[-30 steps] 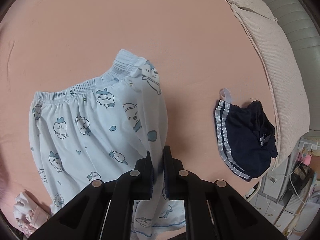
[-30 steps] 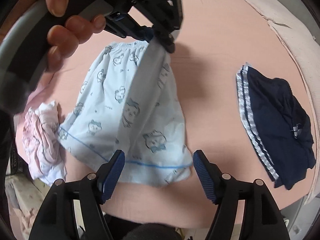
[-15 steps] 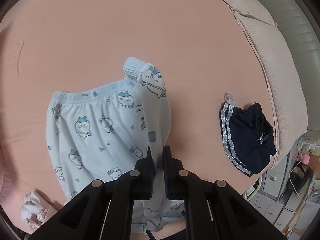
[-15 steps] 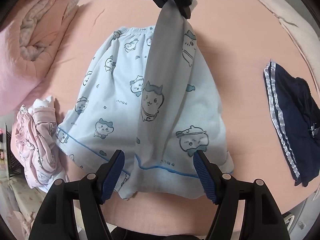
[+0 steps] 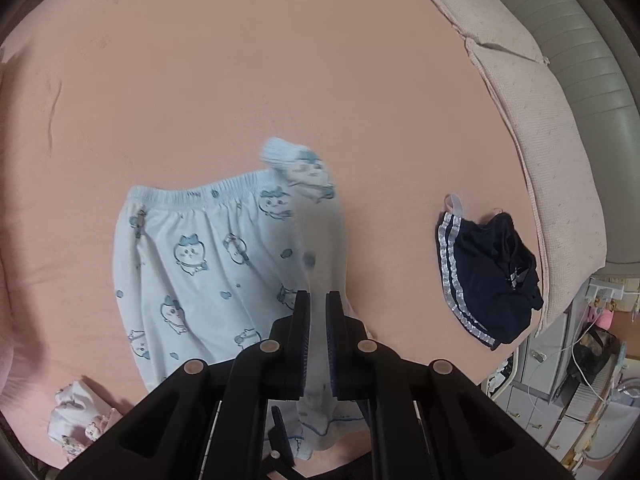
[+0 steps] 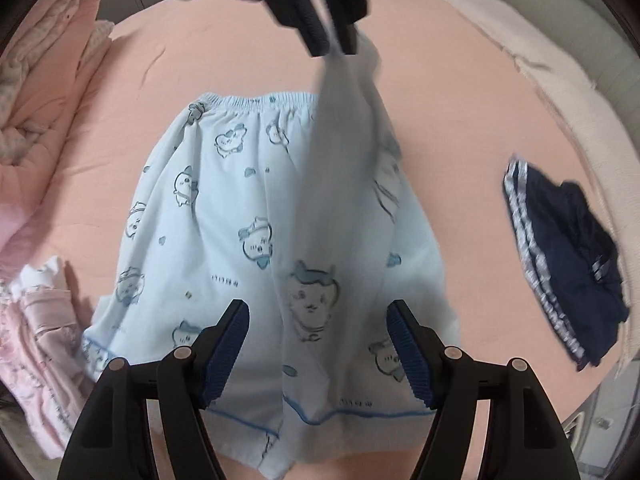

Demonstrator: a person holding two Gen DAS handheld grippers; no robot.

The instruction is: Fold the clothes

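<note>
Light blue shorts (image 5: 192, 264) (image 6: 240, 220) printed with cartoon animals lie spread on the pink bed sheet, waistband at the far side. My left gripper (image 5: 318, 300) (image 6: 330, 46) is shut on a pinch of the shorts' right side and holds it lifted in a taut ridge above the bed. My right gripper (image 6: 318, 316) hangs open low over the near half of the shorts, above the blue-trimmed hem (image 6: 320, 420), with nothing between its fingers.
Dark navy shorts (image 5: 488, 276) (image 6: 568, 256) with silver stripes lie crumpled to the right. A pink and white garment (image 6: 36, 336) (image 5: 76, 420) is bunched at the near left. A pink quilt (image 6: 44, 92) fills the far left; a cream pillow (image 5: 540, 136) lines the right edge.
My left gripper has risen with the pinched cloth, so the shorts look smaller below it. My right gripper has come down and forward over the shorts, and the hand on the other gripper has left its view.
</note>
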